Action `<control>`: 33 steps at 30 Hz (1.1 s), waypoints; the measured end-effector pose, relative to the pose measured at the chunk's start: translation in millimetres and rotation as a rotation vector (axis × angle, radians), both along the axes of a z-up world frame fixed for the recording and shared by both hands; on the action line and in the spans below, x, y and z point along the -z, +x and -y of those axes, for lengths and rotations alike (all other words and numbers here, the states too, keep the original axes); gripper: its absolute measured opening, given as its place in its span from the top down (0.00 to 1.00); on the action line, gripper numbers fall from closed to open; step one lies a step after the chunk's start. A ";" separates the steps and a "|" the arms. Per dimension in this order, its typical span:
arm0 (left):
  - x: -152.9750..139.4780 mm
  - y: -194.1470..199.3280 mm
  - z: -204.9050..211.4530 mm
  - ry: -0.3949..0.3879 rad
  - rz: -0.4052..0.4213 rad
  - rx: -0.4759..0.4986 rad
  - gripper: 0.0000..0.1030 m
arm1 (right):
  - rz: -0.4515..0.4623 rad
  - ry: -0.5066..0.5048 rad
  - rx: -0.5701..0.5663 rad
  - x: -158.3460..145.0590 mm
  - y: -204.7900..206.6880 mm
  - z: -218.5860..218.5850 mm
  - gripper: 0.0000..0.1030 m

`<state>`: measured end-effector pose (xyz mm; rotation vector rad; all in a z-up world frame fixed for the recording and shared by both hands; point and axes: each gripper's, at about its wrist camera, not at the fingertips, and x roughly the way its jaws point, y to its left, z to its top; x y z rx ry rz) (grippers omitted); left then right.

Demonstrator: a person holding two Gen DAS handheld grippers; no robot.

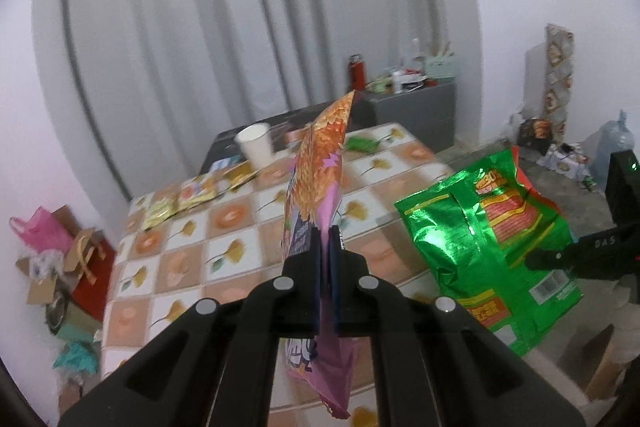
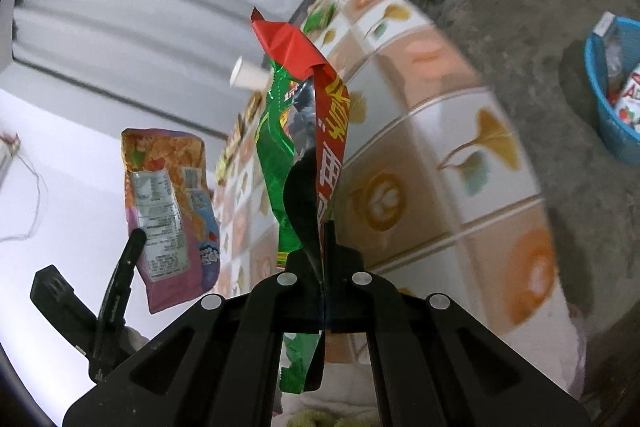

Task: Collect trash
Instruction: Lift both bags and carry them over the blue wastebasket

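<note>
- The table [image 1: 224, 227], under a checked cloth with leaf and orange prints, fills the middle of the left wrist view; in the right wrist view it runs tilted across the right half.
- A grey curtain [image 1: 200, 27] hangs behind it, and a grey cabinet [image 1: 412, 107] with a red flask and clutter on top stands at its far end.
- The green bag [image 1: 472, 239], a crinkled foil snack bag with red print, is off the table, clamped in the right gripper [image 2: 322, 227], whose fingers are pressed together on its lower part; the bag stands up above the jaws.
- The pink bag [image 1: 316, 179], orange at the top, is also lifted clear of the table, pinched edge-on in the left gripper [image 1: 325, 231], fingers tight on it, its tail hanging below them.
- A blue basket [image 2: 612, 87] sits on the concrete floor right of the table, with packaging inside.
- Still on the table: a white cup [image 1: 256, 147] at the far end, yellow wrappers [image 1: 188, 199] near the left edge, and a small green wrapper [image 1: 362, 145] further back.
</note>
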<state>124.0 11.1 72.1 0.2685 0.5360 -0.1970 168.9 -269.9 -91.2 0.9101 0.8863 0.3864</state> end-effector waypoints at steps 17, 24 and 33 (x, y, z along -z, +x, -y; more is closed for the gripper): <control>-26.4 -4.5 199.9 -0.049 0.021 0.398 0.97 | -0.002 0.106 0.410 26.5 -90.4 170.3 1.00; -7.9 0.5 278.5 -0.060 -0.038 0.546 0.97 | -0.067 0.134 0.597 58.8 -119.0 228.8 1.00; 29.9 23.8 335.4 -0.084 -0.166 0.605 0.97 | -0.206 0.194 0.807 119.6 -132.9 297.4 1.00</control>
